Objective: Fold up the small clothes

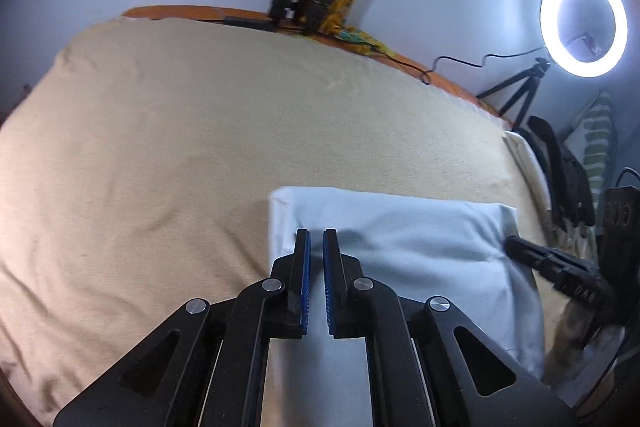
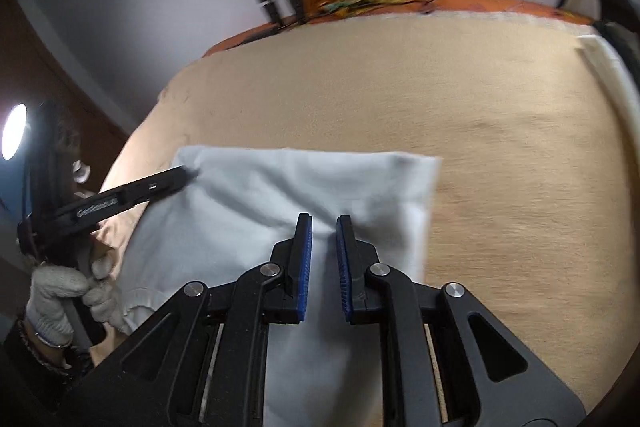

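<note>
You are holding the left gripper [image 1: 316,231] nearly clenched and the right gripper [image 2: 324,218] slightly parted, both grasping nothing, over the pale cloth [image 2: 280,195] lying folded on the bed [image 1: 160,131], at 6 o'clock.

Pale garment [image 2: 280,187] (seemingly folded) lies flat, rectangular.

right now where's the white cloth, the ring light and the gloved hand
white cloth [image 2: 280,195]: right wrist view, on its flat middle.
ring light [image 1: 550,1]: left wrist view, on the glowing ring's left side.
gloved hand [image 2: 60,291]: right wrist view, on the back of the glove.
</note>
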Available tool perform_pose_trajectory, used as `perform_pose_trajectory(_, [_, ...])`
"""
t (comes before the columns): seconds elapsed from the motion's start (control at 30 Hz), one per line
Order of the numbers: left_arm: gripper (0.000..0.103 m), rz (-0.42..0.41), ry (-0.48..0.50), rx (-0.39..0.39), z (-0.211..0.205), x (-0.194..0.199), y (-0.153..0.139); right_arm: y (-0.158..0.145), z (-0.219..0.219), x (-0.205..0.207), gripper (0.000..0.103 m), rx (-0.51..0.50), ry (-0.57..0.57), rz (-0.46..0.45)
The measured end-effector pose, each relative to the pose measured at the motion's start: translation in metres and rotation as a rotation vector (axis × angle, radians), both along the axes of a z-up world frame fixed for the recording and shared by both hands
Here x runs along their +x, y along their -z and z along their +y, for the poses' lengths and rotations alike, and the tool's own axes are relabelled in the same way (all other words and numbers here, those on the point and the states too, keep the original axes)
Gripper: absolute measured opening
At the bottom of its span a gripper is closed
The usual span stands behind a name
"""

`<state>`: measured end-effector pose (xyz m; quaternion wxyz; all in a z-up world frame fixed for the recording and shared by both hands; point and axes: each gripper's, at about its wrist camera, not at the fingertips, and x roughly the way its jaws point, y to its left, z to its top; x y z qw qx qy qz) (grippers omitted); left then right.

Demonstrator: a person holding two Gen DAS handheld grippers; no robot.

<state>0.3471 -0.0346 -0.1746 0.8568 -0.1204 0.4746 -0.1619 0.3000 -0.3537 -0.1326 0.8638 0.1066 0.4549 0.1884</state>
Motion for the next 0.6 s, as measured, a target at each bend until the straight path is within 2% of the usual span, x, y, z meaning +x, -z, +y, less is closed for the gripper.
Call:
perform_pose_trajectory(0.1, [0.006,0.012,-0.023,-0.010,0.016,-0.004,-0.002,0.003,-0.032,-0.005,0.017,-0.004,0.090,0.042])
perform_pose_trajectory(0.2, [0.007,0.005,-0.033,-0.030,0.033,-0.010,-0.012,-0.001,-0.055,-0.018,0.017,0.020,0.122,0.043])
perform_pose_trajectory(0.23, [0.009,0.010,-0.039,-0.051,0.038,-0.013,-0.014,-0.004,-0.060,-0.023,0.022,0.034,0.126,0.040])
perform_pose_trajectory(0.27, [0.018,0.020,-0.046,-0.084,0.044,-0.015,-0.017,-0.007,-0.064,-0.028,0.031,0.046,0.129,0.034])
perform_pose_trajectory(0.3, [0.032,0.027,-0.052,-0.125,0.050,-0.018,-0.020,-0.010,-0.067,-0.035,0.037,0.066,0.129,0.026])
perform_pose_trajectory(0.33, [0.036,0.029,-0.058,-0.166,0.055,-0.022,-0.022,-0.012,-0.069,-0.038,0.044,0.098,0.125,0.022])
perform_pose_trajectory(0.47, [0.040,0.090,-0.044,-0.291,0.064,-0.036,-0.019,-0.014,-0.066,-0.055,0.044,0.238,0.069,0.042])
perform_pose_trajectory(0.6, [0.040,0.210,-0.037,-0.382,0.068,-0.045,0.004,-0.011,-0.058,-0.066,0.044,0.292,0.028,0.075])
